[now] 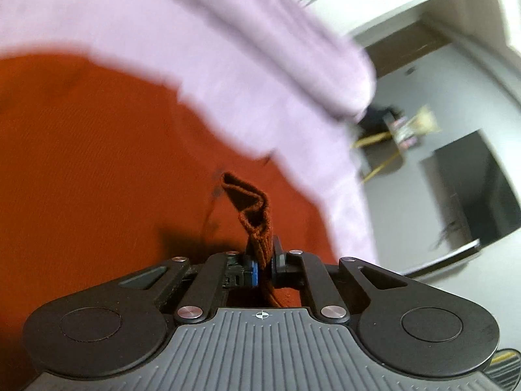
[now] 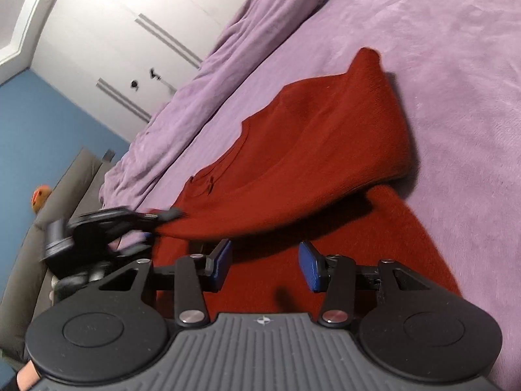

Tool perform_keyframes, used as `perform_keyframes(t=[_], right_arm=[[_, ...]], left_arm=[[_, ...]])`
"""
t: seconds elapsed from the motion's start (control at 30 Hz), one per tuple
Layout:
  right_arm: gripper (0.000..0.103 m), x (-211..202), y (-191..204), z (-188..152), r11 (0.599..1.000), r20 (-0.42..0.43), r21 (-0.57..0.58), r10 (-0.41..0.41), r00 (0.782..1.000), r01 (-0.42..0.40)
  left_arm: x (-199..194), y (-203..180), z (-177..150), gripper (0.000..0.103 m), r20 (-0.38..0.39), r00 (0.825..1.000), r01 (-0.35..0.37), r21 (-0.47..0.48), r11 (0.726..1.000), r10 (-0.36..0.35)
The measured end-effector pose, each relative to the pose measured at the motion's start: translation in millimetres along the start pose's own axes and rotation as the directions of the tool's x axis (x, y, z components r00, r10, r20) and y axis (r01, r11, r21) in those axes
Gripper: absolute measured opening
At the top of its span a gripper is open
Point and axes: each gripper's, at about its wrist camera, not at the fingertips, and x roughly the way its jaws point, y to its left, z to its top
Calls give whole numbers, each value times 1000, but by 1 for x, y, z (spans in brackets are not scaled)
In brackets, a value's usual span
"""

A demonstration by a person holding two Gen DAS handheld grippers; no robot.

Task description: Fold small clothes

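Left tool (image 1: 264, 262) is clamped tight on a ribbed hem edge of the red knit garment (image 2: 319, 137); a small pinch of fabric stands up between the pads. Right tool (image 2: 265, 267) is about half open, nothing between the pads (image 2: 311, 268), hovering just over the near red layer.

Garment lies on the purple bed cover (image 2: 439, 49), part of it already lifted into a fold running toward 1 o'clock in the right wrist view.

Risks, as I judge them:
- Left grip is on a thin edge only. A hard pull could slip the hem out or stretch the knit.
- One-sided lift with the right tool empty: the fold may go skewed or bunch near the middle.
- Right tool could catch two layers, or the bed cover with them, if it closes low.

View differences:
- Left wrist view shows the actual pinch and the hem between the pads, plus the room floor at 3 o'clock. It is blurred and gives no garment outline.
- Right wrist view shows the whole fold, the pillows (image 2: 260, 9) at 11 o'clock, and the left tool (image 2: 162, 216) at 9 o'clock meeting the red edge, blurred.
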Motion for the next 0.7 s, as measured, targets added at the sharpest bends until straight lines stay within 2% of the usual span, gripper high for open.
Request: perform_keyframes(t=[0.03, 0.1, 0.2, 0.27, 0.33, 0.43, 0.5, 0.57, 0.63, 0.67, 0.7], right_arm=[[46, 2, -1, 2, 1000, 5, 12, 1, 1000, -1], [46, 6, -4, 6, 999, 21, 42, 0, 1000, -1], [46, 11, -8, 11, 995, 56, 100, 6, 998, -12], [46, 15, -13, 15, 990, 74, 141, 1, 997, -12], [46, 20, -17, 17, 984, 79, 176, -10, 997, -4], [46, 28, -22, 20, 969, 83, 243, 20, 996, -39], [46, 35, -21, 24, 970, 83, 241, 9, 997, -29], [39, 43, -18, 27, 972, 79, 234, -16, 997, -3], [22, 53, -15, 32, 970, 71, 240, -44, 996, 26], [19, 58, -13, 35, 971, 68, 236, -58, 996, 40], [11, 62, -10, 38, 974, 60, 218, -79, 995, 64]], left_arm=[[-13, -5, 5, 8, 41, 999, 6, 26, 1000, -7], [-41, -9, 15, 9, 121, 992, -33, 88, 996, 22], [-64, 8, 24, 9, 177, 973, -174, 124, 977, 151], [-71, 34, 26, 9, 164, 958, -248, 75, 966, 233], [-76, 56, 23, 9, 149, 949, -286, 39, 957, 278], [-76, 81, 16, 9, 115, 952, -286, -5, 958, 285], [-75, 86, 13, 9, 107, 953, -283, -20, 959, 283], [-75, 86, 15, 9, 115, 953, -281, -13, 960, 280], [-74, 81, 18, 9, 133, 955, -269, 3, 963, 266], [-73, 76, 20, 9, 140, 957, -259, 19, 966, 254], [-71, 67, 23, 9, 153, 958, -254, 44, 966, 244]])
